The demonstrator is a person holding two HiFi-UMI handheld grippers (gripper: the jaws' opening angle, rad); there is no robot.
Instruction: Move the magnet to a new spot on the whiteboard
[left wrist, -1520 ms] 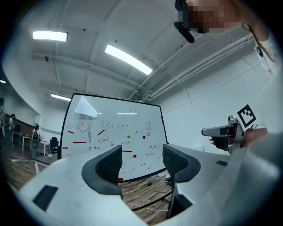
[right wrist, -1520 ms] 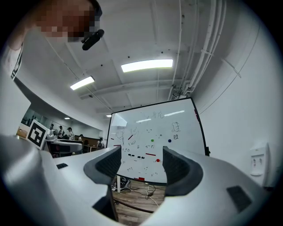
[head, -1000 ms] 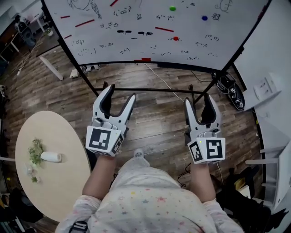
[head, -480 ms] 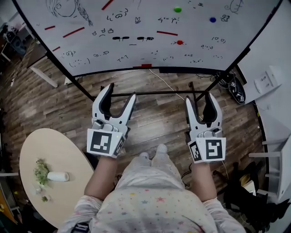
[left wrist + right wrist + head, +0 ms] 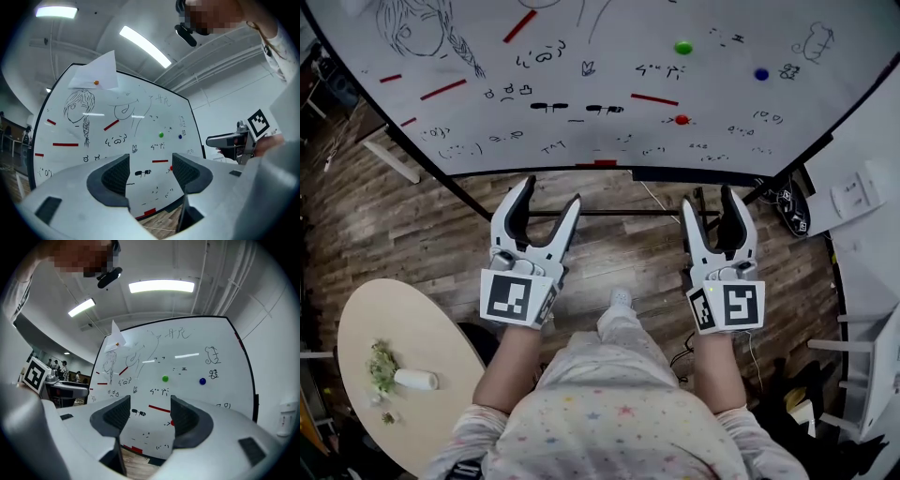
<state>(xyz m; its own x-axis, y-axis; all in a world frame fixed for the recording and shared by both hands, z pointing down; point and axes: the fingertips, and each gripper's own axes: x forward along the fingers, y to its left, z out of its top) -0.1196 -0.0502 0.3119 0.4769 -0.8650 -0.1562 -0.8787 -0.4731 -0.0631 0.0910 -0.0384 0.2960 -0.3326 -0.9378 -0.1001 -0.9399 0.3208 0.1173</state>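
Note:
The whiteboard (image 5: 581,103) stands in front of me, covered with doodles and red bar magnets. Three round magnets sit on its right half: a green magnet (image 5: 682,47), a blue magnet (image 5: 760,73) and a red magnet (image 5: 681,120). My left gripper (image 5: 549,192) and right gripper (image 5: 710,200) are both open and empty, held side by side short of the board's lower edge. In the left gripper view, the left gripper (image 5: 150,171) frames the board, with the green magnet (image 5: 161,135) above its jaws. Beyond the right gripper (image 5: 150,416) are the green magnet (image 5: 164,378) and blue magnet (image 5: 202,380).
A round beige table (image 5: 431,394) with a white bottle (image 5: 414,379) and some greens stands at the lower left. The board's black stand legs (image 5: 469,192) and a cable (image 5: 661,202) cross the wooden floor. White furniture (image 5: 862,187) is at the right.
The whiteboard has come closer and lower in the head view, showing more of its drawings. Both grippers stay open and keep about the same place in the view.

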